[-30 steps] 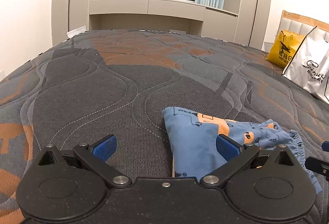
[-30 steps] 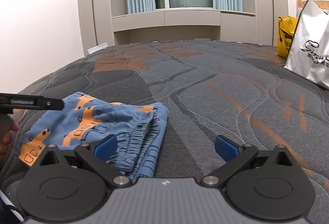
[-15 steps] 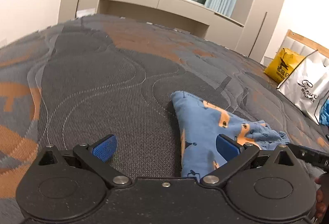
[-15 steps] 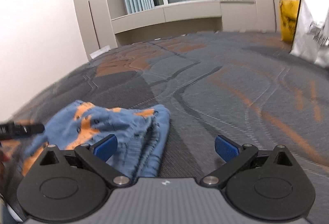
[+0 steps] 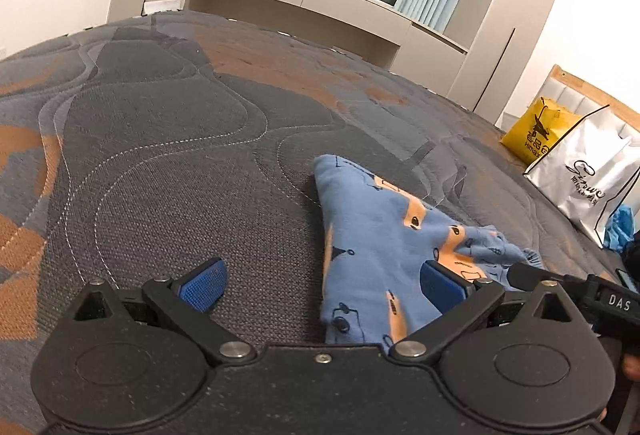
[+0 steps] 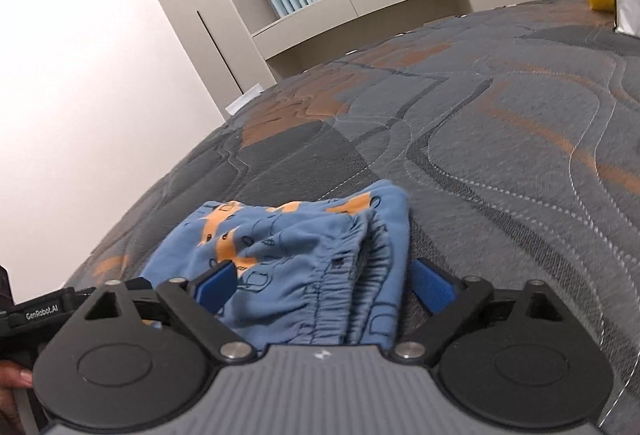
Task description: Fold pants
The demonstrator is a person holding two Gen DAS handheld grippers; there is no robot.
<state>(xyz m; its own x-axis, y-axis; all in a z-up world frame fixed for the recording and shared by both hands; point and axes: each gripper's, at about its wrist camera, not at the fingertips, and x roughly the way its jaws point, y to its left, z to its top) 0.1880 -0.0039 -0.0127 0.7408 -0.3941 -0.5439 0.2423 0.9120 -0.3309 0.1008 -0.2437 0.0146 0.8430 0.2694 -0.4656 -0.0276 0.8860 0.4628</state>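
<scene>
Straddling the gathered waistband, right gripper (image 6: 322, 283) has its blue pads either side of the elastic bunch; jaws just been closing a little with cloth between them, yet spread wide and not seen pressing. Left gripper (image 5: 322, 287) also spread wide, nothing pinched: one pad over bare mattress (image 5: 160, 139), the other resting over the blue fabric's near portion. Pants (image 5: 384, 247) lie in a small folded heap toward the near edge of the mattress, blue knit with orange print, leg end tapering to a point farther in, waistband end rumpled toward the right gripper. Judged light, limp, thin jersey; will sag and slide on itself, layers liable to separate if only the top ply is caught. Elastic waistband the thickest, firmest hold; best taken there through all layers, with the other claw at the folded edge near the pointed end. Quilted cover looks grippy, so dragging may rumple it. Farther off, a yellow bag (image 5: 534, 133) and a white shopping bag (image 5: 592, 183) by the headboard edge; cabinets and curtained window beyond
</scene>
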